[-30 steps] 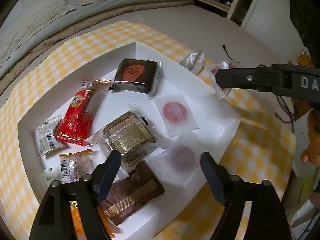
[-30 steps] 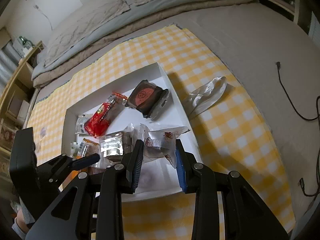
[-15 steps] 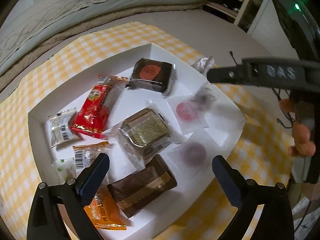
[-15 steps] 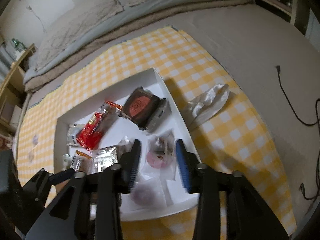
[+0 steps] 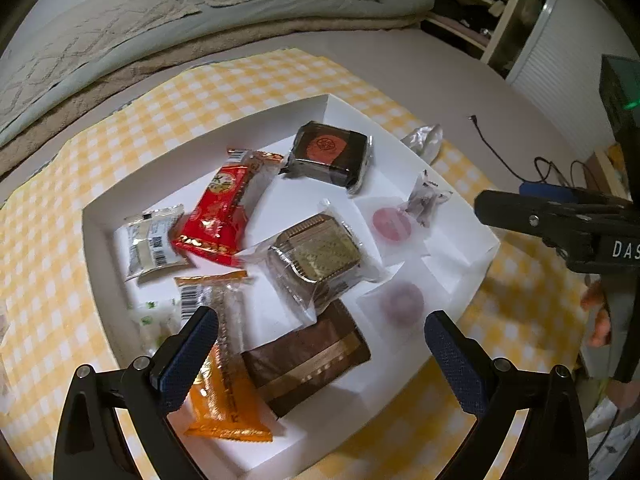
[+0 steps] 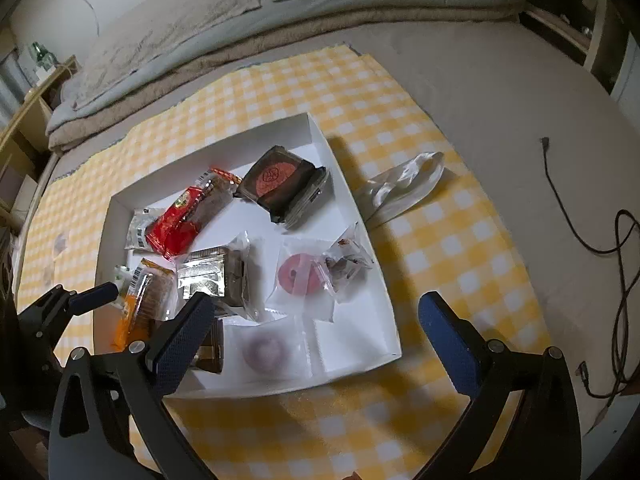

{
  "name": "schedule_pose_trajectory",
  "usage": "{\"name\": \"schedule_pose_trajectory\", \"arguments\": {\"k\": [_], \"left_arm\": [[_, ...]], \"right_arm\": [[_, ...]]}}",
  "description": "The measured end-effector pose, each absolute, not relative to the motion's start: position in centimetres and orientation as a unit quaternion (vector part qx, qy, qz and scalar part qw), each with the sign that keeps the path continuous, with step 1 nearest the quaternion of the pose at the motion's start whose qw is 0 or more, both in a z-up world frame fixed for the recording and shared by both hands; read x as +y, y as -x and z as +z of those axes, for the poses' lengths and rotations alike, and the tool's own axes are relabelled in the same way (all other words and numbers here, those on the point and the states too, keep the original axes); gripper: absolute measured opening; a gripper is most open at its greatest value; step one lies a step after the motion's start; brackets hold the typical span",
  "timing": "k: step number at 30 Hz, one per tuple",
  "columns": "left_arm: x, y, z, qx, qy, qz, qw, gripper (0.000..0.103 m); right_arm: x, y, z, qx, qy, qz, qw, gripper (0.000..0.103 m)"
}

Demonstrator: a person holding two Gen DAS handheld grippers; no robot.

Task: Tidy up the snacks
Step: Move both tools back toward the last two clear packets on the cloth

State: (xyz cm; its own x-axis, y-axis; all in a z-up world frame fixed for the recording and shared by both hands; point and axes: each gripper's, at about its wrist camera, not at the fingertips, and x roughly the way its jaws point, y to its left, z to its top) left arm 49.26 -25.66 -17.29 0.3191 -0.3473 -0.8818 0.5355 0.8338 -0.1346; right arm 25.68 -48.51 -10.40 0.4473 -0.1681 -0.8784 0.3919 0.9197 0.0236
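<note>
The right gripper [image 6: 316, 320] has just been opening and now stands spread wide with nothing between its blue pads, tilted down over the near right corner of the white tray [image 6: 384, 280]. The left gripper [image 5: 320, 344] is likewise spread wide and empty, having opened earlier in the same moment, above the tray's near edge. Straight ahead of the right gripper lies one small clear crinkled packet [image 6: 346, 260] with dark pieces inside, resting against the tray's right wall and partly on a frosted pouch. Two frosted pouches with round sweets lie flat: one pink [image 6: 298, 276] and one purplish [image 6: 266, 350], the purplish nearer the grippers. To their left is one clear-wrapped gold-trayed cake [image 5: 316, 256], and nearer still one brown packet with a gold band [image 5: 308, 360]. One orange-ended wrapper with a barcode [image 5: 224, 380] lies beside the left gripper's left finger, partly under it in that view. Farther back are one red foil packet [image 5: 218, 212], one small white packet with a barcode [image 5: 150, 244], one pale packet with green specks [image 5: 154, 318] at the tray's left wall, and one dark square cake with a red round label [image 5: 330, 152] near the far corner. All ten snacks sit inside the tray, which rests on one yellow checked cloth [image 6: 440, 240]. One crumpled clear bag [image 6: 404, 188] lies on the cloth just outside the tray's right wall. A black cable [image 6: 580, 216] trails across the bare surface beyond.
</note>
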Motion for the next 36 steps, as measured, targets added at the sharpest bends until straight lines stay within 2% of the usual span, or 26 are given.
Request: {"name": "schedule_pose_trajectory", "arguments": {"k": [19, 26, 36], "left_arm": [[-17.8, -46.6, -10.3, 0.491, -0.017, -0.229, 0.841, 0.103], [-13.4, -43.7, -5.9, 0.45, -0.003, -0.201, 0.87, 0.103], [-6.1, -39.7, -2.4, 0.407, 0.028, -0.148, 0.901, 0.103]], "right_arm": [[-44.8, -23.4, -6.2, 0.462, -0.082, -0.154, 0.869, 0.103], [-41.2, -22.7, -3.4, 0.427, -0.051, -0.128, 0.894, 0.103], [-35.2, -23.9, -1.0, 0.379, -0.026, -0.082, 0.922, 0.103]]}}
